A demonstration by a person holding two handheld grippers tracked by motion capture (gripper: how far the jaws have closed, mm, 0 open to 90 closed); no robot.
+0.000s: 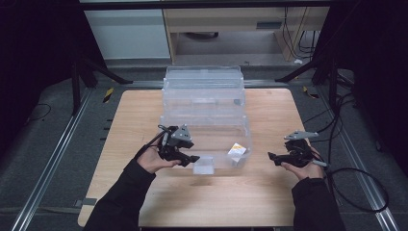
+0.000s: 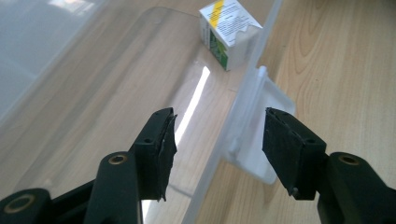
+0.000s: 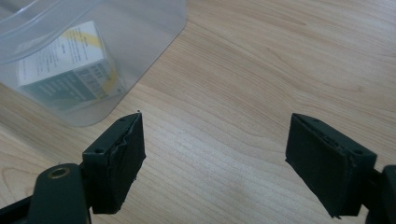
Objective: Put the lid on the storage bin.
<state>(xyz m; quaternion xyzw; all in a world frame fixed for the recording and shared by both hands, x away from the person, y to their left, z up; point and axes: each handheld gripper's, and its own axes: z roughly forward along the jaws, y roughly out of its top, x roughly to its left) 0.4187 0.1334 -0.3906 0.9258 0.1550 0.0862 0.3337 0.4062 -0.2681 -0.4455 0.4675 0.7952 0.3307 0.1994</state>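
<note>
Your left gripper [image 2: 217,149] has its jaws apart, one on each side of the clear plastic drawer's [image 1: 211,139] white front handle [image 2: 254,135], not squeezing it. A small white box [image 2: 229,32] sits inside. Your right gripper [image 3: 215,163] waits wide open over the wooden table [image 3: 261,70].

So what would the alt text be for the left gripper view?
Two open black jaws straddle the front wall of a clear plastic drawer, one inside it, one beside its white handle. A small white carton sits in the drawer's far corner, on a wooden table.
</note>
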